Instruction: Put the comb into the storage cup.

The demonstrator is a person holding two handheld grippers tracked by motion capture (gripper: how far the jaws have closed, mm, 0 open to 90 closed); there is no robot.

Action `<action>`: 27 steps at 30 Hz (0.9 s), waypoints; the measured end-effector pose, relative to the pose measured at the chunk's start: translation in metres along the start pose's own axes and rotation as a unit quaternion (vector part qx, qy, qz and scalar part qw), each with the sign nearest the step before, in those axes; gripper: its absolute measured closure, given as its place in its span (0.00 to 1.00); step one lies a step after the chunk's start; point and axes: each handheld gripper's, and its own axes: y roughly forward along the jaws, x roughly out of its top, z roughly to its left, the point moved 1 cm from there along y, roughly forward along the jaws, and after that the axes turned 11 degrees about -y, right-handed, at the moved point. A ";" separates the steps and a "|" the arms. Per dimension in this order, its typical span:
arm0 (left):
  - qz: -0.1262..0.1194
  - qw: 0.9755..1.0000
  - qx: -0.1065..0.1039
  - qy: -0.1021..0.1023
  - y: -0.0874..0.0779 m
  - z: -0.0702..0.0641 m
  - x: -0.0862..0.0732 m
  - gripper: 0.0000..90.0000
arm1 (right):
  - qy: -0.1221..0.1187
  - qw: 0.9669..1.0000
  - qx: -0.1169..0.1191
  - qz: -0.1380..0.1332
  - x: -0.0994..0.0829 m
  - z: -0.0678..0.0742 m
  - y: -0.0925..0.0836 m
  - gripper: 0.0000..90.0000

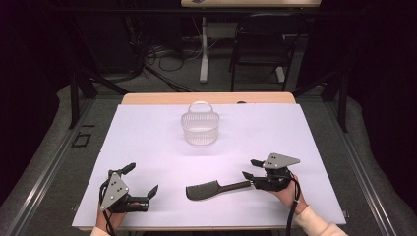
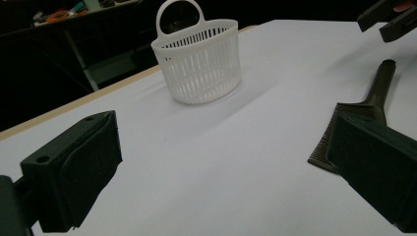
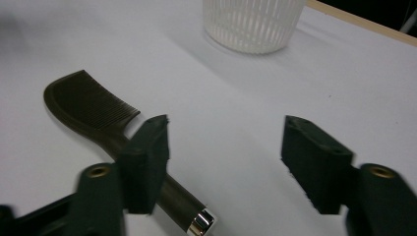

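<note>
Here, in the high view, a dark comb (image 1: 204,190) lies flat on the white table cover (image 1: 147,142) in the lower middle of the frame, its handle running right toward the right gripper (image 1: 250,169). That gripper's jaws stand apart around the handle's end, not pressed on it. The left gripper (image 1: 141,180) sits at the lower left, jaws spread wide with nothing between them. A white slotted basket (image 1: 200,126) stands upright above centre, well apart from both.

The left gripper view puts the basket (image 2: 199,56) at the upper middle and shows its looped handle and slotted wall. The comb (image 2: 361,118) lies at the right edge, partly behind one jaw, and the right gripper (image 2: 391,19) peeks in at the upper right corner.

The right gripper view adds the comb's fine teeth (image 3: 105,105) at the left and a shiny metal cap (image 3: 202,222) on the handle end, low in the frame. The handle passes under the left jaw, with the jaws released.
</note>
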 end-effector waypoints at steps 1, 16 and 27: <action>0.001 1.000 0.000 -0.001 0.000 0.000 0.000 0.00 | 0.000 1.000 0.000 0.000 0.000 0.000 0.000 0.57; 0.003 1.000 -0.001 -0.001 0.000 0.001 0.000 0.00 | -0.025 0.997 0.005 0.076 -0.013 0.000 0.009 1.00; 0.004 1.000 0.000 0.002 0.000 0.000 0.000 0.00 | -0.027 0.994 0.017 0.102 -0.016 0.003 0.011 1.00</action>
